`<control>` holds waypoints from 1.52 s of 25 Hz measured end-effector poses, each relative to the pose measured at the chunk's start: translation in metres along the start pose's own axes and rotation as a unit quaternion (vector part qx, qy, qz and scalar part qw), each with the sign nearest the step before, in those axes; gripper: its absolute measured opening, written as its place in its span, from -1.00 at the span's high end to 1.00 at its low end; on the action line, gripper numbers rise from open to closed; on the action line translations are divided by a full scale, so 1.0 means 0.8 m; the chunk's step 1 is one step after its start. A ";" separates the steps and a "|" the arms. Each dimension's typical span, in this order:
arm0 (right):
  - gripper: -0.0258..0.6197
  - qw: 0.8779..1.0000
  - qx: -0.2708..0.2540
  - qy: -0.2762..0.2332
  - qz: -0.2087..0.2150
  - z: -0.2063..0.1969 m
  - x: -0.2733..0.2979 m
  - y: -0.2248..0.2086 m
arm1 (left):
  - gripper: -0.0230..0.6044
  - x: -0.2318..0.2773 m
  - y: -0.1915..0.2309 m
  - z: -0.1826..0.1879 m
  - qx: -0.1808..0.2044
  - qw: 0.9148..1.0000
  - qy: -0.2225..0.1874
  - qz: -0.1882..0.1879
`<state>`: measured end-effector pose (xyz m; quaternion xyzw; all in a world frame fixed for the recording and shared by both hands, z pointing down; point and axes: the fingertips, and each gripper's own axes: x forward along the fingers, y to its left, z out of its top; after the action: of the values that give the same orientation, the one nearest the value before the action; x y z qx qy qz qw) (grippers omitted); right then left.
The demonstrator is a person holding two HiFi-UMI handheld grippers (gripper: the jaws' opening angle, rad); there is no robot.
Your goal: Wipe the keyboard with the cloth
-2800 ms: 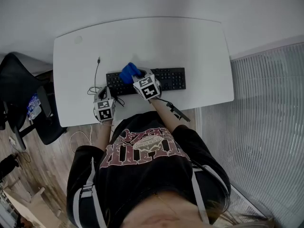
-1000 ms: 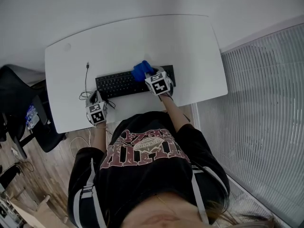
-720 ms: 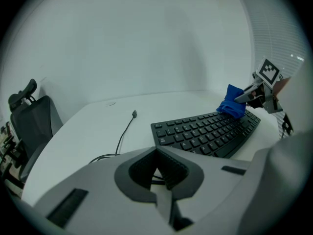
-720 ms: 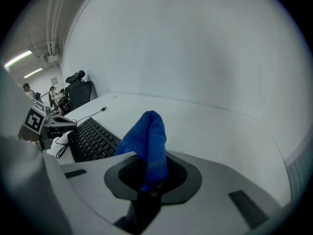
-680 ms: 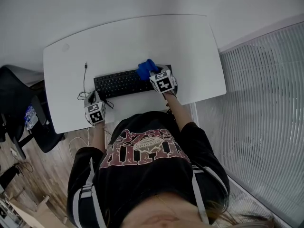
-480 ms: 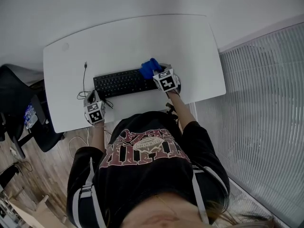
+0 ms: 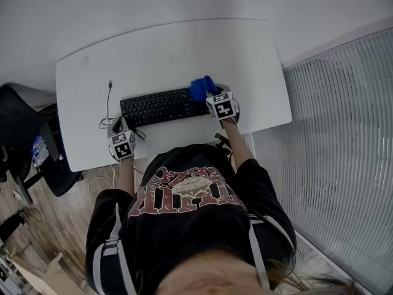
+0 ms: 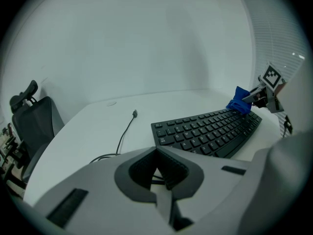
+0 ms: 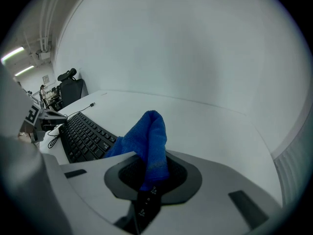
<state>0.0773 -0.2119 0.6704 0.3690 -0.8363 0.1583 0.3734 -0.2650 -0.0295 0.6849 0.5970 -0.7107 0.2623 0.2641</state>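
**Head view.** The right gripper (image 7: 213, 97) holds the blue cloth (image 7: 201, 88) on the right end of the black keyboard (image 7: 159, 106). Over the last few seconds the cloth has travelled from left of the keyboard's middle to this end. In my judgement, one left-to-right pass over the far key rows is about complete. The near rows and the left end may need a further pass. The left gripper (image 7: 120, 129) has stayed at the near left part of the white table (image 7: 172, 48), just beside the keyboard's left end and over a loop of cable (image 7: 108, 106). It does not touch the keyboard.

**Left gripper view.** The jaws are closed together and nothing is between them. The keyboard lies ahead and to the right. The cloth and the right gripper are at its far end. The cable runs across the table to a loose plug, which is not connected to anything in view.

**Right gripper view.** The jaws are clamped on the cloth. One fold stands up above them, and the rest drapes forward and down towards the keyboard's end keys. Contact with the keys cannot be confirmed here, because the gripper body hides it.

**Count.**
- Keyboard: one.
- Cloth: one.
- Grippers: two.
- Cable: one.
- Office chair (image 7: 27, 134): one, beside the table's left edge.
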 end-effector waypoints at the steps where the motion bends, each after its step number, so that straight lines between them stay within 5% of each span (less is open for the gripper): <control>1: 0.72 1.000 0.002 0.000 -0.003 -0.002 -0.001 -0.004 | 0.82 0.000 0.000 -0.001 -0.001 1.000 0.002 0.001; 28: 0.72 0.994 0.071 0.012 -0.082 -0.058 -0.036 -0.098 | 0.82 -0.005 -0.003 0.001 -0.009 1.000 -0.001 0.002; 38: 0.72 0.996 0.065 -0.045 -0.051 0.015 -0.067 -0.063 | 0.82 -0.004 -0.006 0.007 -0.013 1.000 -0.012 -0.004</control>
<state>0.1326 -0.2259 0.6218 0.4415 -0.8202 0.1763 0.3183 -0.2599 -0.0321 0.6791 0.5999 -0.7146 0.2446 0.2640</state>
